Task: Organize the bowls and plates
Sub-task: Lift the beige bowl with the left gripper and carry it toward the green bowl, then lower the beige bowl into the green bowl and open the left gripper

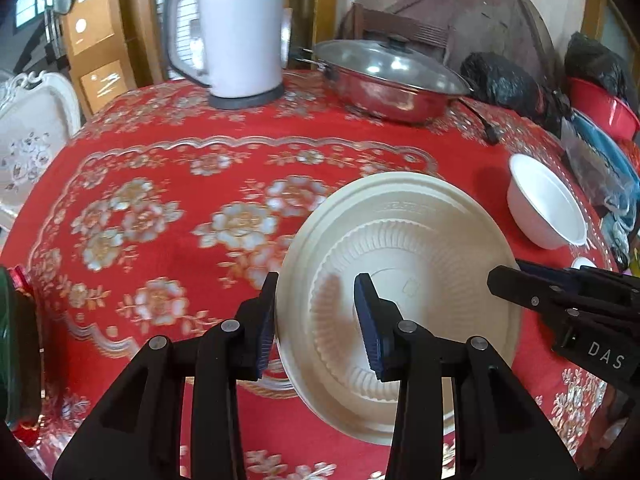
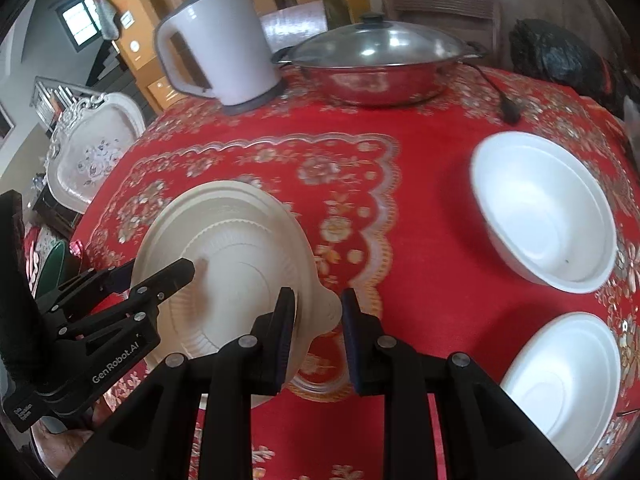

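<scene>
A cream ribbed plate (image 1: 420, 220) (image 2: 224, 220) hangs tilted just above the red flowered tablecloth (image 1: 160, 184). My left gripper (image 1: 317, 280) is shut on its left rim, one pad outside and one inside the plate. My right gripper (image 2: 317, 294) is shut on the opposite rim, at a small tab. Each gripper also shows in the other's view: the right gripper (image 1: 504, 276) and the left gripper (image 2: 150, 274). A white bowl (image 1: 548, 204) (image 2: 548, 208) sits on the cloth to the right. A second white bowl (image 2: 560, 380) lies nearer, at the lower right.
At the back of the table stand a white kettle (image 1: 240, 28) (image 2: 216, 40) and a steel pot with a glass lid (image 1: 388, 76) (image 2: 380, 56). A black plug (image 2: 510, 110) lies beside the pot. Black bags (image 1: 500, 80) and a red basin (image 1: 600, 108) crowd the right. An ornate white chair (image 2: 92, 152) stands left.
</scene>
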Motion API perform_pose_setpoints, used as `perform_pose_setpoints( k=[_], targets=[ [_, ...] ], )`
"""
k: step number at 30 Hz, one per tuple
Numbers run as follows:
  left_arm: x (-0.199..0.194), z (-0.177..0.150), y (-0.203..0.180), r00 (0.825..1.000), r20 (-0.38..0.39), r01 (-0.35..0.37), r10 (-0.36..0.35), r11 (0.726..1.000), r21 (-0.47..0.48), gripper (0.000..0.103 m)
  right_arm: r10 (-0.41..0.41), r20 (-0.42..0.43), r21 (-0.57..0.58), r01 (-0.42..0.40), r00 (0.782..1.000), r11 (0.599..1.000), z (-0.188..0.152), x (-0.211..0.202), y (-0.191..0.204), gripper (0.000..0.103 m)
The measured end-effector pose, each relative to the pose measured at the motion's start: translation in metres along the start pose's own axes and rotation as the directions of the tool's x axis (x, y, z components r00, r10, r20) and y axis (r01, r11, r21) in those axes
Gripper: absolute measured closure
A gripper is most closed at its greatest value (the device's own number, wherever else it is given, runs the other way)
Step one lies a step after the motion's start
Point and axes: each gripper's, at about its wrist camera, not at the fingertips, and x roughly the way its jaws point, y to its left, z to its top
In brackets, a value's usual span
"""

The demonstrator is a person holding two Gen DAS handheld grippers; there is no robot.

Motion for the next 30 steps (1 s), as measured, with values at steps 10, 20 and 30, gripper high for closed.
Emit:
perform_pose_setpoints(
  k=[10, 20, 30],
  targets=[
    [-0.035, -0.009, 0.080, 0.997, 0.037, -0.070, 0.074, 0.993, -0.097, 0.066, 0.052, -0.013, -0.113, -0.054, 0.999, 0.992, 0.017, 0.014, 0.080, 0.080],
    [-0.093, -0.028, 0.191, 0.975, 0.086, -0.177, 0.203, 0.954, -0.241, 0.066, 0.147, -0.028, -0.265, -0.149, 0.989, 0.953, 0.032, 0.032, 0.196, 0.080],
    [-0.117, -0.064, 0.292, 0.952, 0.043, -0.266, 0.304, 0.885, -0.382, 0.066, 0.202, -0.089, -0.393, -0.220, 0.975, 0.893, 0.035, 0.065, 0.310, 0.080]
  ],
)
